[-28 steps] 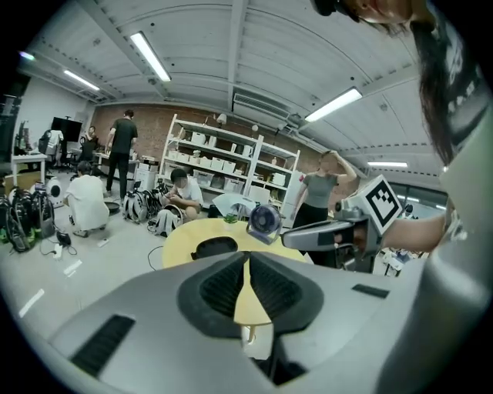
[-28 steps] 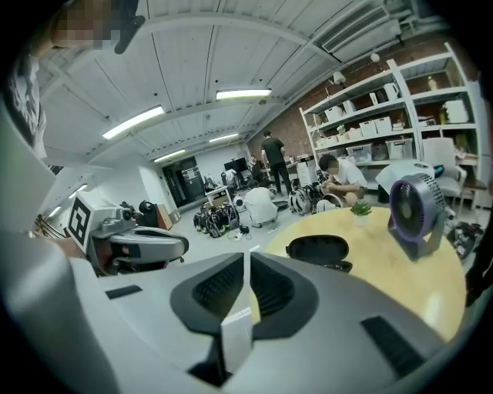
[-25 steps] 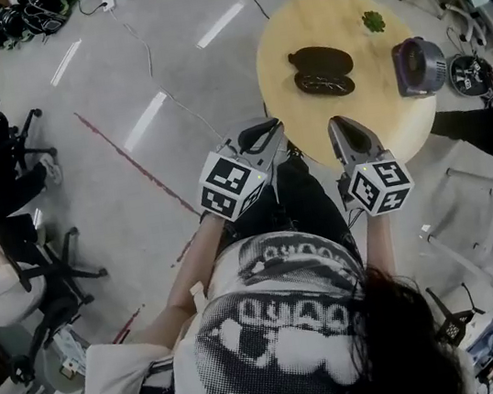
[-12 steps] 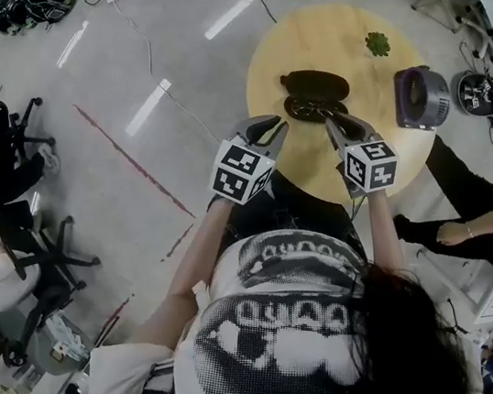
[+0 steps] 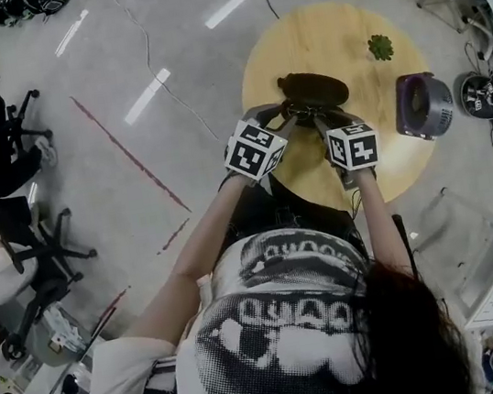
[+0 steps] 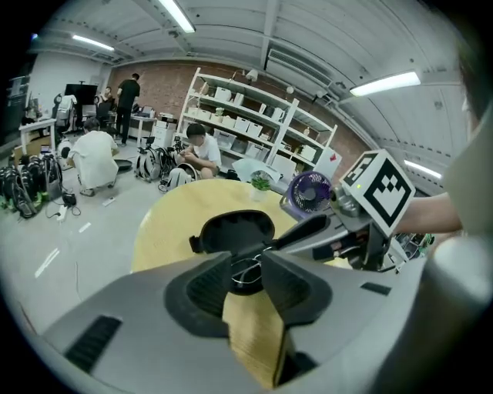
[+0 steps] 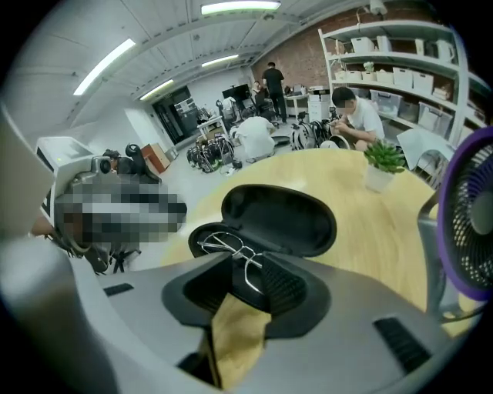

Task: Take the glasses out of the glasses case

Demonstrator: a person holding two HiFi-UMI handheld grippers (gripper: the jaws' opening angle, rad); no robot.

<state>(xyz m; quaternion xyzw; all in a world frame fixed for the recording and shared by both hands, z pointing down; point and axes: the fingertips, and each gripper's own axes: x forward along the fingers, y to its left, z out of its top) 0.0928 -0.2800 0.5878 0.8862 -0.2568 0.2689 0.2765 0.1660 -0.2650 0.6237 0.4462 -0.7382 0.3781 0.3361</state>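
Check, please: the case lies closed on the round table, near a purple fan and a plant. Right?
No: the case lies open, glasses inside, as the right gripper view shows. The round table, purple fan and plant are as stated.

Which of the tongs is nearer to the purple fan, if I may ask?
Right. The right tongs lie left of the fan, the left tongs farther left. Both are opening, the glasses seen between their jaws.
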